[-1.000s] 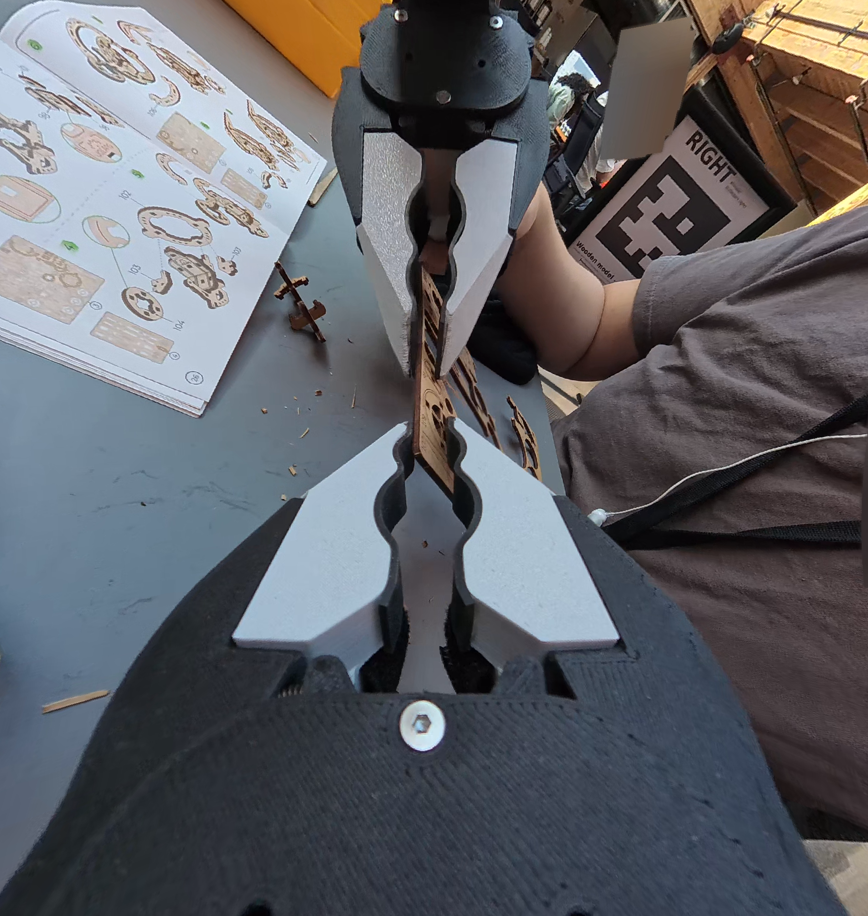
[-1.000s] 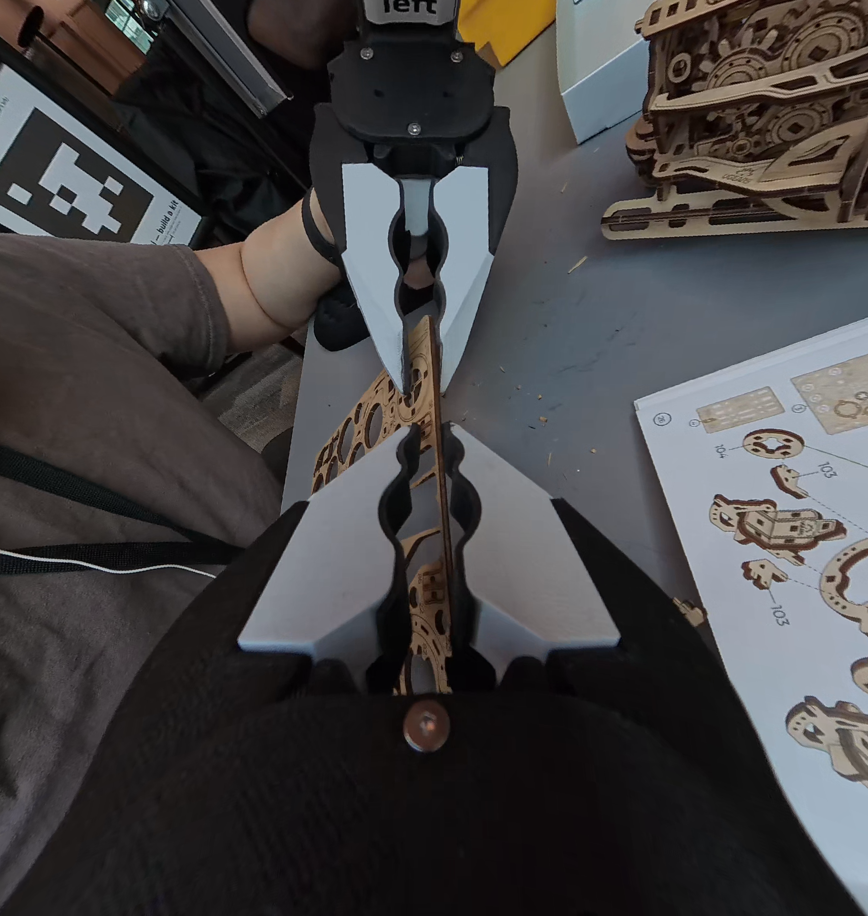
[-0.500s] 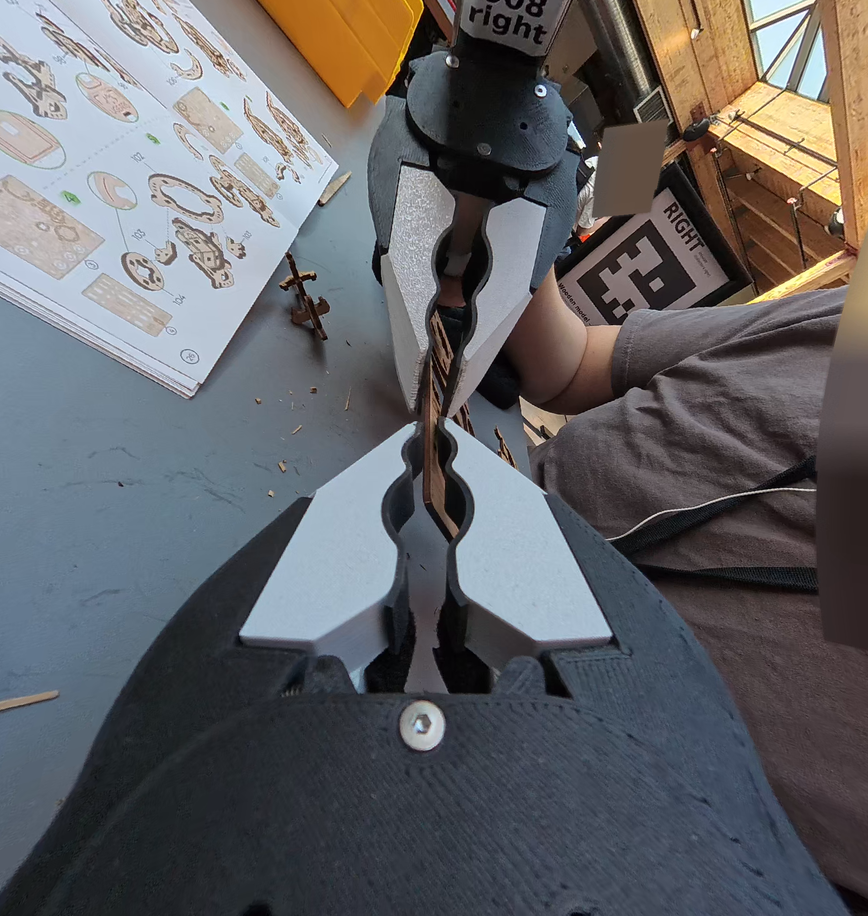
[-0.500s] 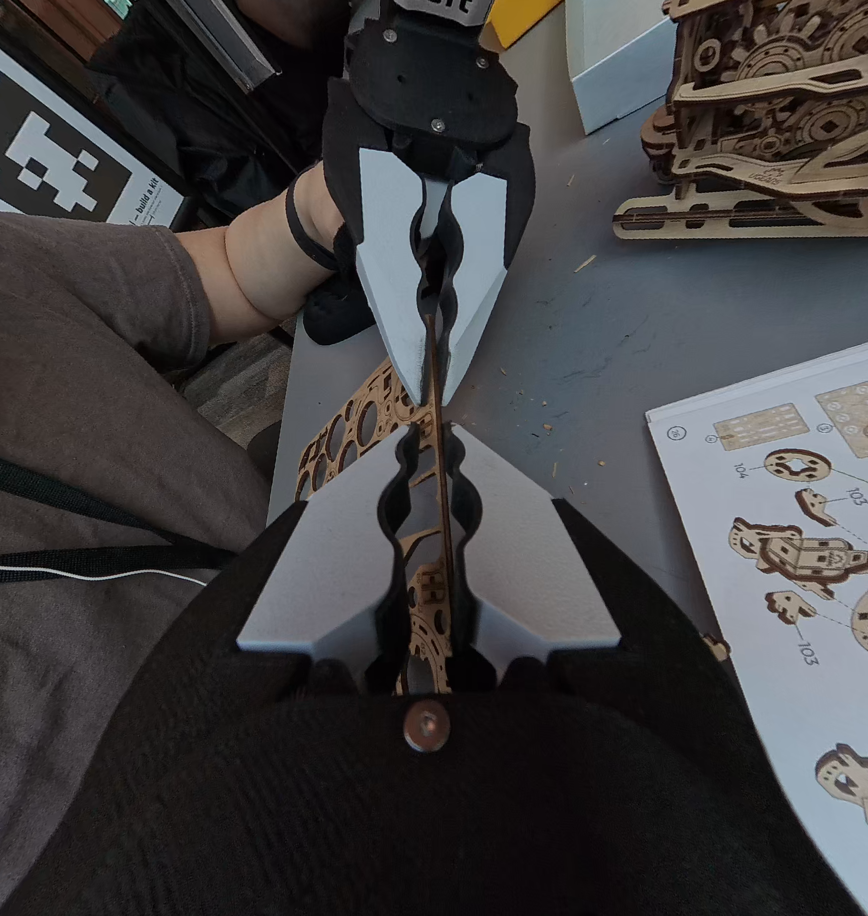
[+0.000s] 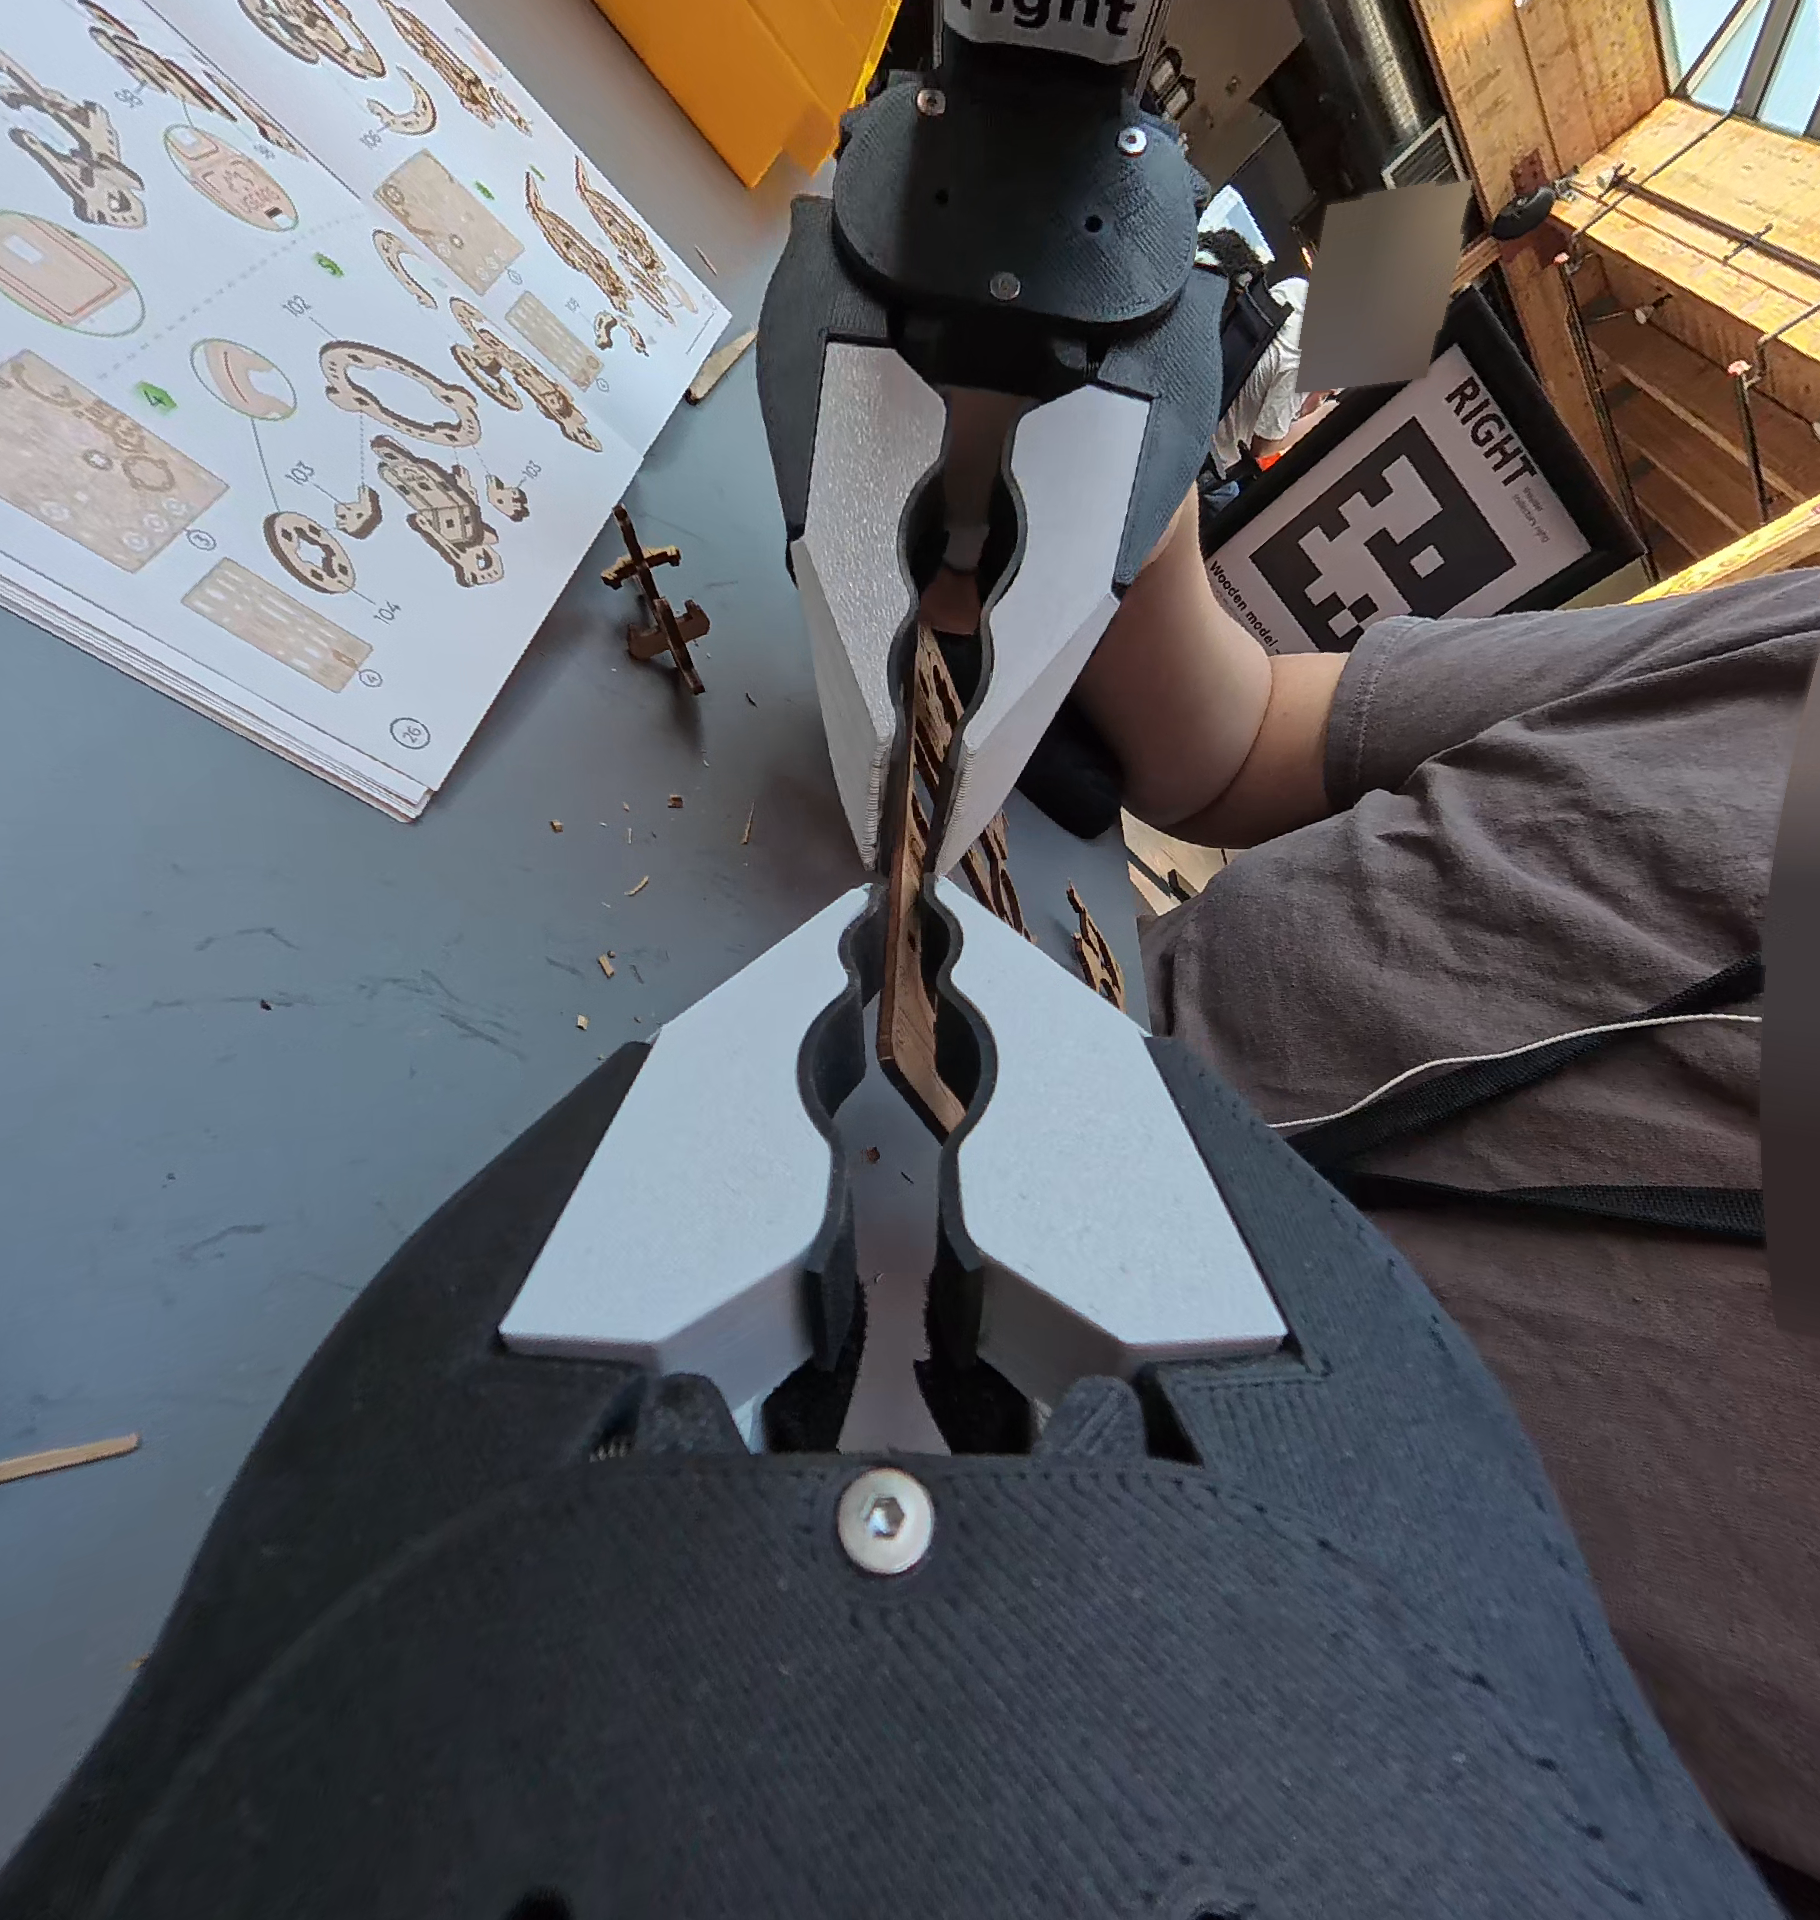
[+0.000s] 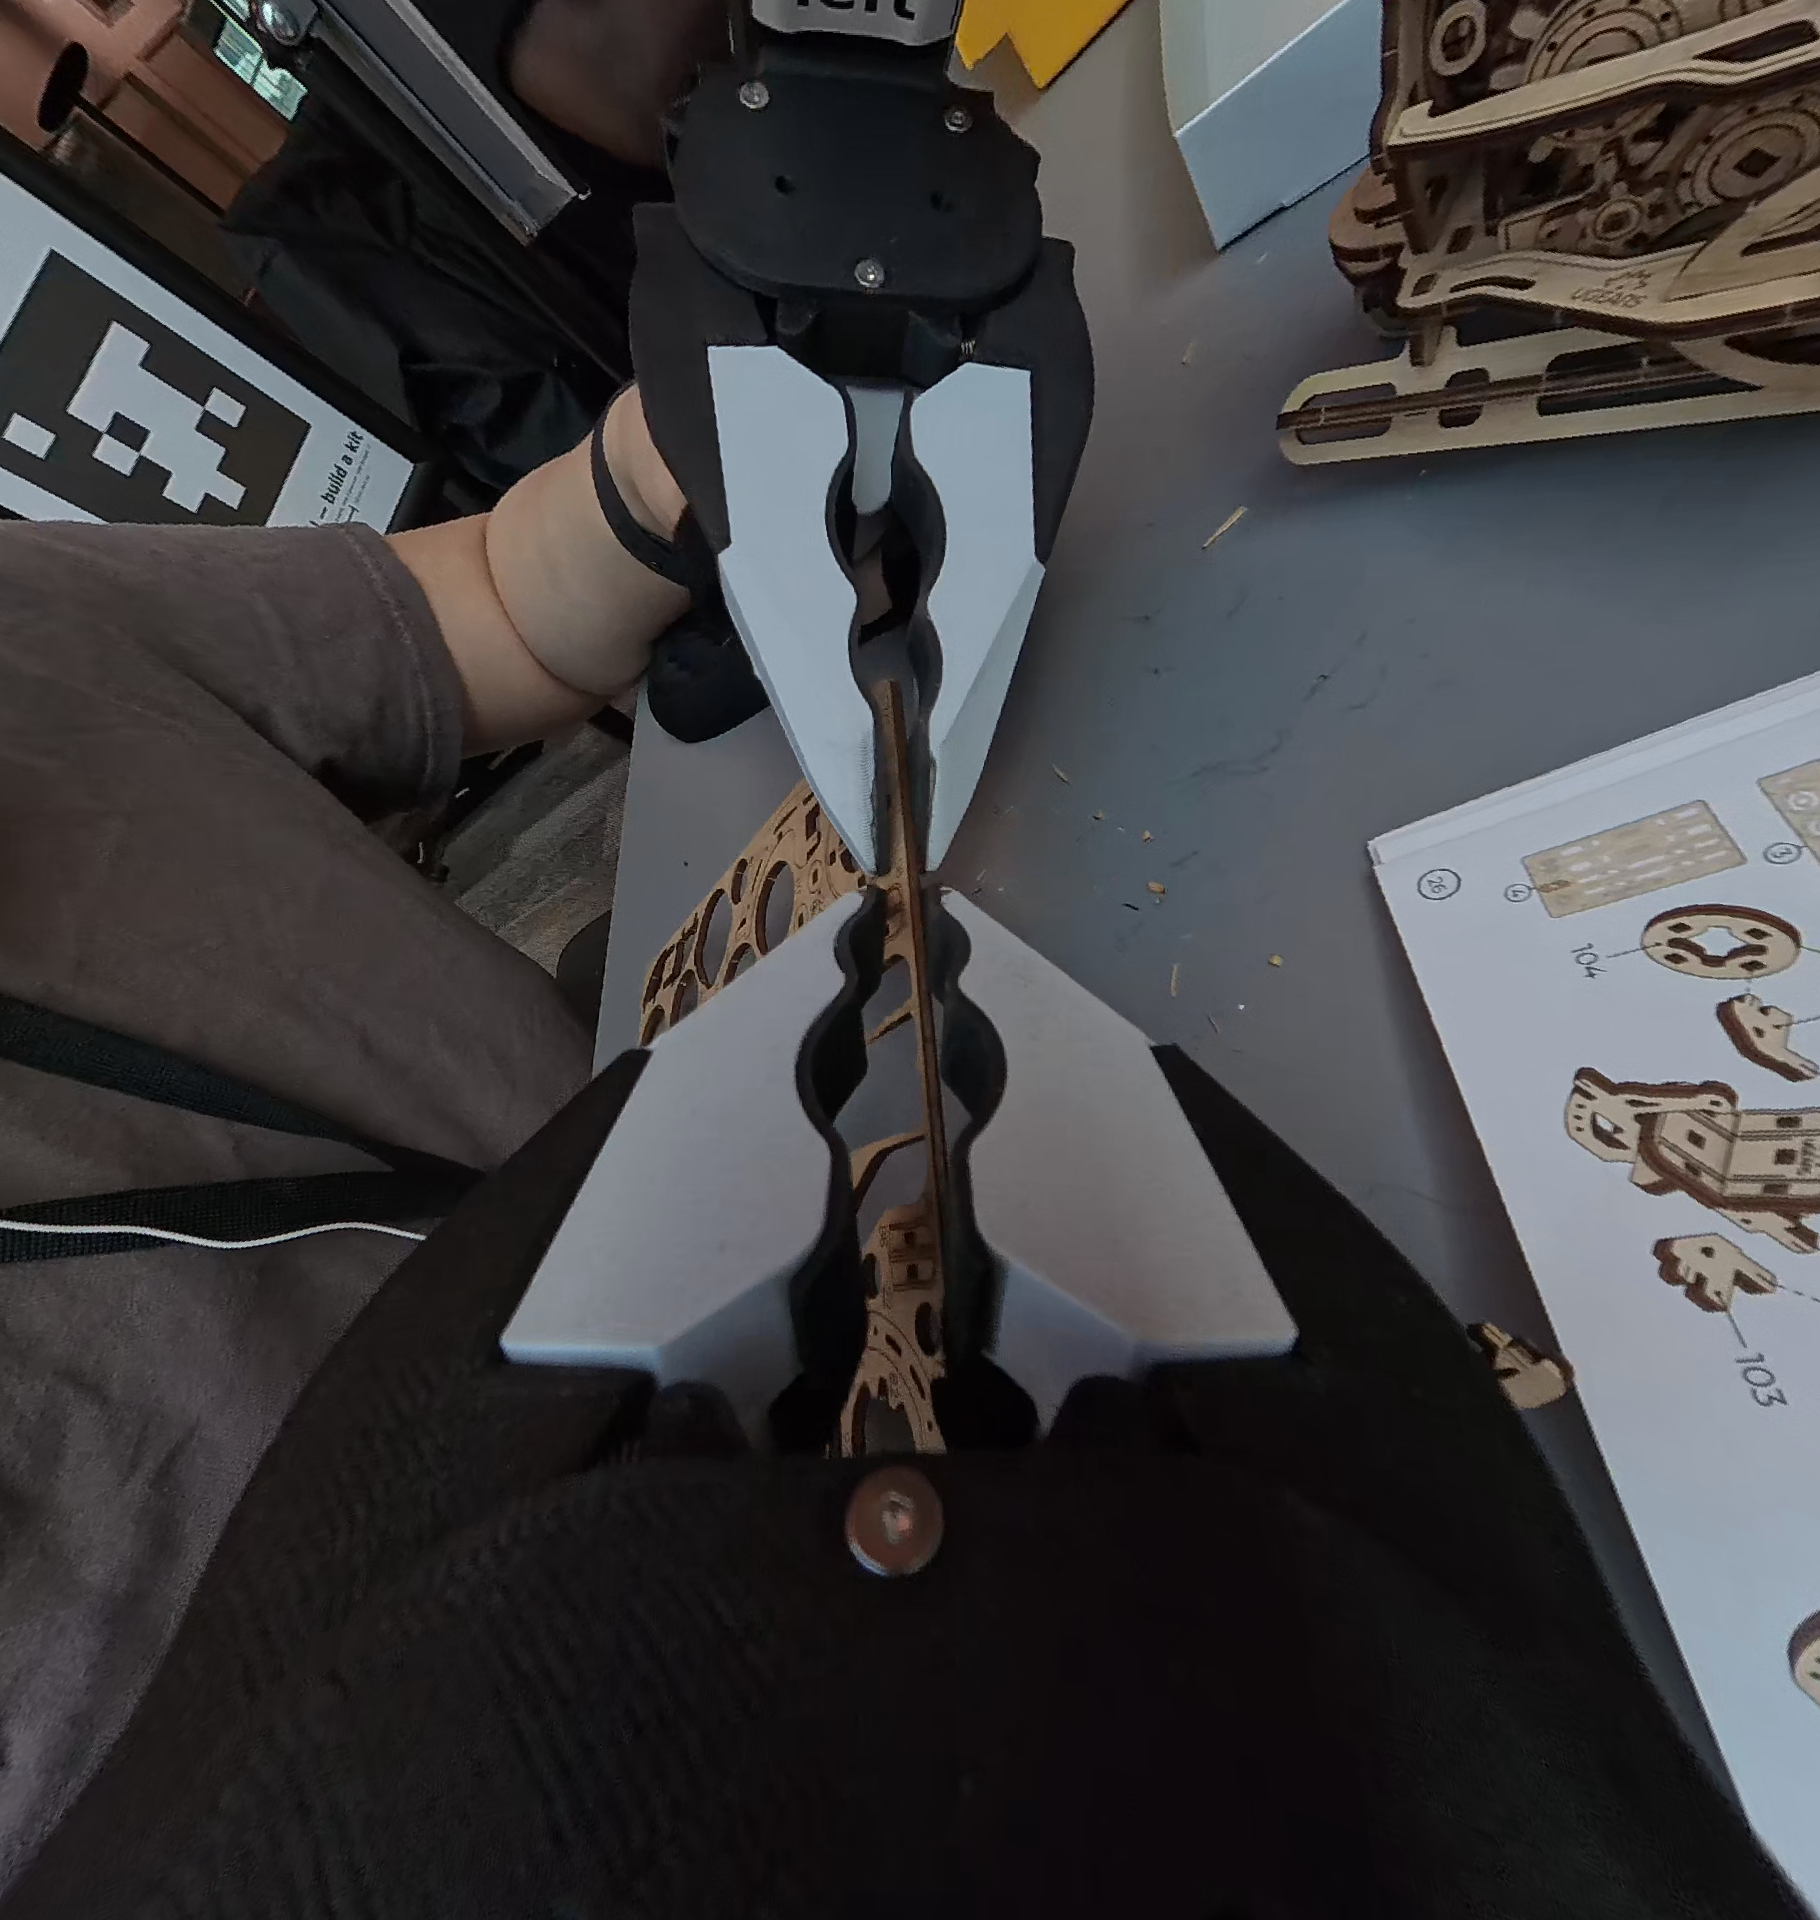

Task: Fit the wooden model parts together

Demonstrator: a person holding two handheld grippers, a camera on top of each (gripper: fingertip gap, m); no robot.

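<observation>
A thin laser-cut wooden sheet (image 5: 911,987) with cut-out parts is held edge-on above the grey table (image 5: 262,1039). My left gripper (image 5: 901,909) is shut on its near end. My right gripper (image 5: 901,857) faces it tip to tip from the far side and is shut on the same sheet. In the right wrist view the sheet's edge (image 6: 927,1039) runs between my right gripper's (image 6: 901,904) fingers and on into the left gripper (image 6: 895,862). The sheet's face with round holes (image 6: 740,925) shows below, to the left.
An open instruction booklet (image 5: 262,364) lies on the table, also seen at the right wrist view's right edge (image 6: 1664,1143). A small wooden cross piece (image 5: 662,613) stands near it. A built wooden model (image 6: 1612,229), a white box (image 6: 1270,125) and a loose part (image 6: 1524,1366) sit nearby. A person's grey shirt (image 5: 1508,935) is close. My two grippers' fingertips are within a few centimetres of each other. From either gripper's tips it is about 10 cm to the small wooden cross piece (image 5: 662,613).
The two grippers have drawn closer along the sheet, so their tips now nearly touch. Both have stayed shut on the sheet.
</observation>
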